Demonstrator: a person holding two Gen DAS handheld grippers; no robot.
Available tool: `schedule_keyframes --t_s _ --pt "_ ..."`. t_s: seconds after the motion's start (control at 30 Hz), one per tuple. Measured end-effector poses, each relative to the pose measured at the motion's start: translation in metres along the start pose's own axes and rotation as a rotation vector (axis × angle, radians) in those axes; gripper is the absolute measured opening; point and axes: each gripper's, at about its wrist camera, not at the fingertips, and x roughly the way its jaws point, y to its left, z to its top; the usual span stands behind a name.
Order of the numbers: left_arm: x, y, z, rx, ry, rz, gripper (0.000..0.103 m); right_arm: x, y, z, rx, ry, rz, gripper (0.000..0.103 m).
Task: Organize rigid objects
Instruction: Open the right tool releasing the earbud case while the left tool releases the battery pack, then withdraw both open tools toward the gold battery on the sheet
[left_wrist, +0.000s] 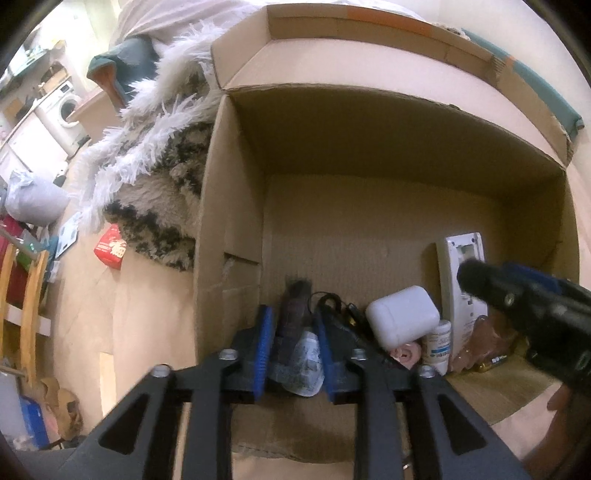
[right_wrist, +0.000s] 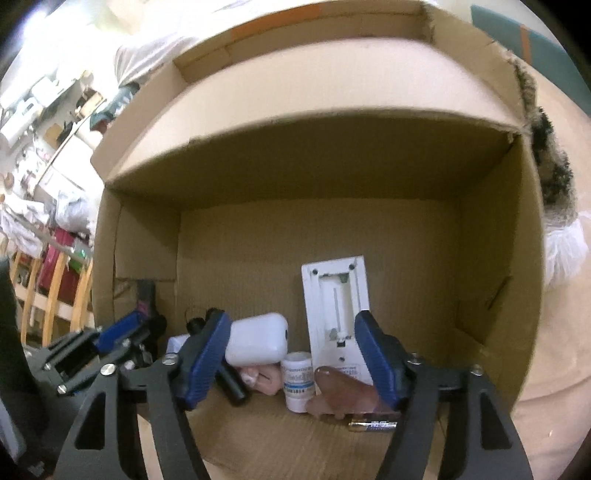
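Both tongs reach down into our cardboard box (right_wrist: 332, 177). Our left tongs (left_wrist: 295, 350) straddle a dark slim object (left_wrist: 295, 306) with a crumpled white wrapper (left_wrist: 301, 365) under it; the blue pads (left_wrist: 263, 343) stand slightly apart and we cannot tell whether they press on it. Our right tongs (right_wrist: 291, 362) stand wide open, empty, over the near row of things: a white case (right_wrist: 258, 343), a small white bottle (right_wrist: 297, 380), a white flat device (right_wrist: 332, 295) leaning upright, and a battery (right_wrist: 373, 425) on the box floor.
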Motion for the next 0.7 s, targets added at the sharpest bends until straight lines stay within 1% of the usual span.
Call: schedule_keyframes --t_s 0.03,0.07,0.1,0.17,0.27,0.47,0.6,0.67,0.7 --pt "-0.001 0.0 0.0 0.0 -0.004 -0.005 0.038 -0.003 0.0 0.001 0.007 -0.009 0.009 0.076" --pt "-0.003 -0.002 0.0 0.002 -0.012 -0.012 0.046 -0.005 -0.001 0.002 0.012 -0.019 0.011 0.079" --pt "-0.004 -0.003 0.0 0.006 -0.018 -0.025 0.052 -0.006 -0.003 0.002 0.017 -0.031 0.012 0.082" --pt "-0.006 -0.006 0.0 0.016 -0.024 -0.028 0.056 -0.007 -0.003 0.004 0.027 -0.037 0.016 0.093" --pt "-0.007 -0.008 0.001 0.021 -0.026 -0.021 0.057 -0.006 -0.007 0.005 0.038 -0.035 0.018 0.094" --pt "-0.014 -0.004 0.005 -0.003 -0.035 -0.029 0.057 -0.008 -0.006 0.006 0.034 -0.037 0.023 0.094" --pt "-0.031 0.0 0.005 -0.023 -0.054 -0.043 0.057 -0.016 -0.007 0.006 0.052 -0.049 0.048 0.094" --pt "-0.047 0.004 0.0 -0.045 -0.085 -0.064 0.058 -0.022 -0.008 0.003 0.052 -0.061 0.049 0.094" --pt "-0.053 0.005 -0.001 -0.046 -0.098 -0.074 0.061 -0.026 -0.009 0.001 0.053 -0.069 0.048 0.094"
